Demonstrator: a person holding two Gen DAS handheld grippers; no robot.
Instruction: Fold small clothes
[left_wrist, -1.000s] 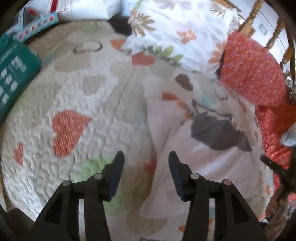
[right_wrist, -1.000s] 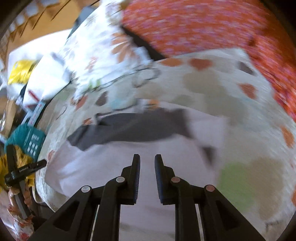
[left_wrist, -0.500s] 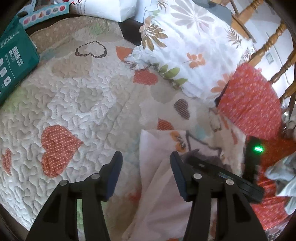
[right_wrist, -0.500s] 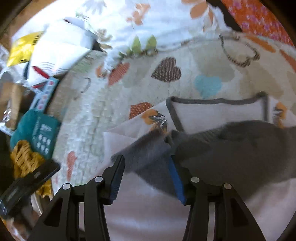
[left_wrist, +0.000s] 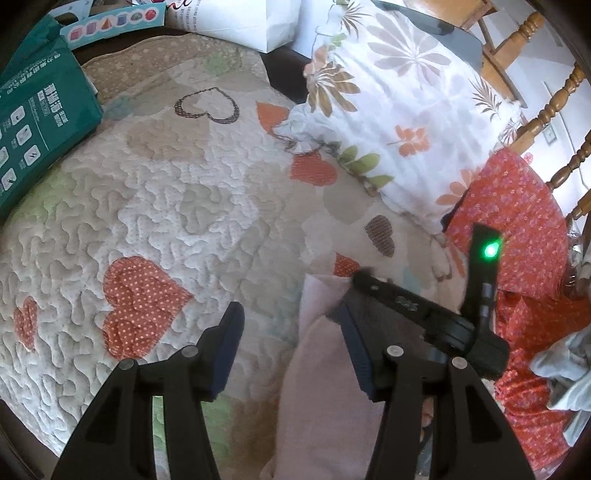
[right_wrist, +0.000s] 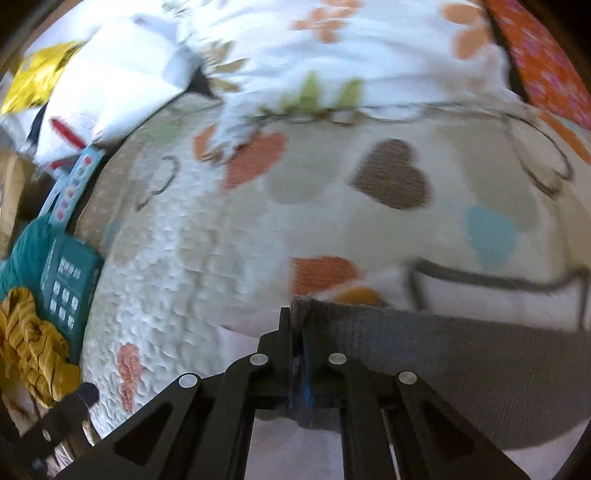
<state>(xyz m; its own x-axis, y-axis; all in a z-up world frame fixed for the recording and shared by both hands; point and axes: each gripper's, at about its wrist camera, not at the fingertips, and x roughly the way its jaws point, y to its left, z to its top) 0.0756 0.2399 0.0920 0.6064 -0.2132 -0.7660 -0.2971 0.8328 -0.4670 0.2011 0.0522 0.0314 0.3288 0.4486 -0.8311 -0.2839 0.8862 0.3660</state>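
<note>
The grey sleeve, loose half a second ago, is now pinched by the right gripper. The left gripper is held wide, empty, beside the garment. A fold is judged begun.

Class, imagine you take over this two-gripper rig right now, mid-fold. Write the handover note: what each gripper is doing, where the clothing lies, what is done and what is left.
Right gripper: shut on the grey band of the small garment, at its corner.
Left gripper: open, holding nothing, over the heart quilt, its right finger above the garment's pale cloth.
Garment: lies on the quilt, near the floral pillow. Blur hides its exact outline.
Done: the corner is gripped.
Left: carry that corner across, flatten the fold, probably using the left gripper to steady the cloth, then finish the remaining folds.
</note>
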